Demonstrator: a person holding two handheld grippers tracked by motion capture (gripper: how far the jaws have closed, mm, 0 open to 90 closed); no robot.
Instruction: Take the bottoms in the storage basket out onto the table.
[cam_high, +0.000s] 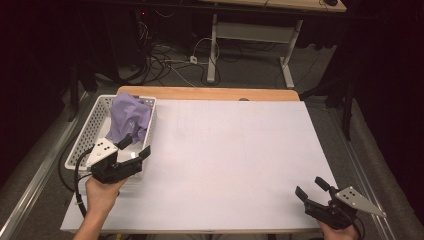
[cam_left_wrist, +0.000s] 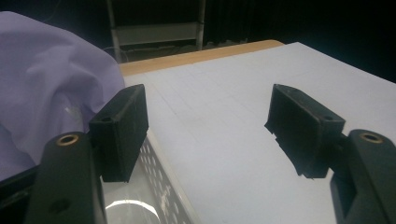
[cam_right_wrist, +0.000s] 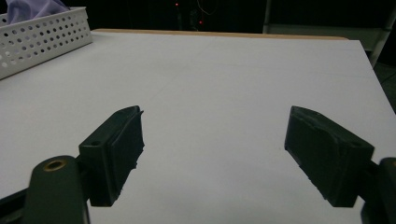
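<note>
A crumpled purple cloth (cam_high: 129, 117) fills the far half of a white perforated basket (cam_high: 86, 135) at the table's left edge. My left gripper (cam_high: 135, 146) hovers over the basket's near right corner, open, its jaws apart with nothing between them. In the left gripper view the cloth (cam_left_wrist: 42, 88) bulges just left of the left jaw, and the basket's rim (cam_left_wrist: 161, 186) runs below it. My right gripper (cam_high: 312, 186) rests near the table's front right corner, open and empty. The basket (cam_right_wrist: 39, 39) and a bit of cloth (cam_right_wrist: 32, 9) sit far off in the right gripper view.
The white table sheet (cam_high: 235, 155) stretches between the two grippers, with a wooden strip (cam_high: 207, 93) along its far edge. Behind the table are a desk frame (cam_high: 250, 45) and cables on the floor.
</note>
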